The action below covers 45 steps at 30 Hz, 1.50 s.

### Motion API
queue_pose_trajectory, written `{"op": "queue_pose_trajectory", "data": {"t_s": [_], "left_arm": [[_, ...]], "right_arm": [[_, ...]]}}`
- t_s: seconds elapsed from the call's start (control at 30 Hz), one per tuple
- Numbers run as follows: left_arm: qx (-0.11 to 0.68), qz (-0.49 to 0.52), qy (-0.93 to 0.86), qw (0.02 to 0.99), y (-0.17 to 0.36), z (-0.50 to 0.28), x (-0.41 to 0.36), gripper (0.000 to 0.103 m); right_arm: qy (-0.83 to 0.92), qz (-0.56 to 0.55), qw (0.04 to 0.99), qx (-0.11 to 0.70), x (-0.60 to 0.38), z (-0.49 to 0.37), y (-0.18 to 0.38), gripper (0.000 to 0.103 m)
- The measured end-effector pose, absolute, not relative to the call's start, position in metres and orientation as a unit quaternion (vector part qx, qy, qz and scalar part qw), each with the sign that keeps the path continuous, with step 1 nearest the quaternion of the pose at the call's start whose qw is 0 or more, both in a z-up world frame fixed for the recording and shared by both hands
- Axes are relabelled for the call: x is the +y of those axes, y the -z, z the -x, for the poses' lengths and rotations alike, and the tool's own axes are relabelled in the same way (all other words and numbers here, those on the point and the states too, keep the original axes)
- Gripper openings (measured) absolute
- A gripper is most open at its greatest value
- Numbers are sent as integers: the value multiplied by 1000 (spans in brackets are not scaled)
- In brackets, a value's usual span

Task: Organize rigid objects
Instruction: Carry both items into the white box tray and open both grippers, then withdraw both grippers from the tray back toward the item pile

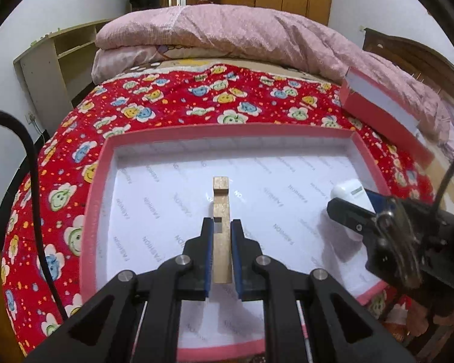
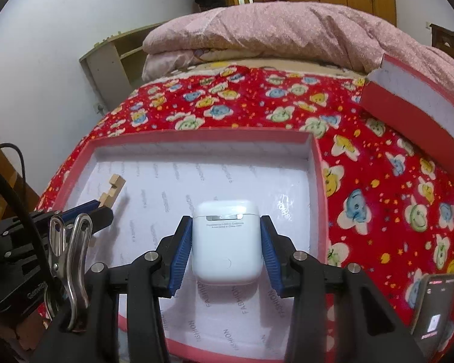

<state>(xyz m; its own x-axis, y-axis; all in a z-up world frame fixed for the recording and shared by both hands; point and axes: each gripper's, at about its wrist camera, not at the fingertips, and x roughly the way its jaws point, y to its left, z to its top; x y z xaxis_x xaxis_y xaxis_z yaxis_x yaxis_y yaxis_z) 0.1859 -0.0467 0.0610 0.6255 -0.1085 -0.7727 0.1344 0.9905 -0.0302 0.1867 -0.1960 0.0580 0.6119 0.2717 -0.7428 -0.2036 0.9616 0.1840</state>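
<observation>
A pink-rimmed box lined with white paper lies on the bed; it also shows in the right wrist view. My left gripper straddles a notched wooden stick that lies on the box floor; the jaws stand slightly apart from its sides. The stick also shows in the right wrist view. My right gripper straddles a white earbud case on the box floor, with small gaps on both sides. The case also shows in the left wrist view.
The box lid leans on the pink quilt at the right, and also shows in the left wrist view. A red flowered blanket covers the bed. A phone stands at the lower right. A metal clip hangs on the left gripper.
</observation>
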Motion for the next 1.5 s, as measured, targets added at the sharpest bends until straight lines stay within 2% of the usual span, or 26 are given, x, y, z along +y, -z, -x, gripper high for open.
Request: {"op": "queue_pose_trajectory", "data": {"t_s": [0.57, 0.67, 0.73, 0.8, 0.9, 1.5], "left_arm": [[424, -29, 62, 903, -50, -194, -49, 12], [421, -36, 68, 904, -51, -192, -51, 13], [417, -43, 69, 905, -52, -190, -53, 19], [413, -47, 66, 907, -54, -186, -53, 38], [406, -46, 60, 911, -58, -181, -51, 50], [406, -16, 54, 912, -80, -129, -26, 58]], "right_arm": [[-131, -43, 892, 431, -192, -188, -51, 45], [-134, -45, 891, 431, -192, -188, -51, 48], [-136, -47, 891, 431, -192, -188, -52, 53], [-138, -49, 889, 433, -192, -187, -52, 54], [-137, -50, 889, 435, -191, -184, -54, 56], [-148, -58, 899, 408, -188, -130, -91, 61]]}}
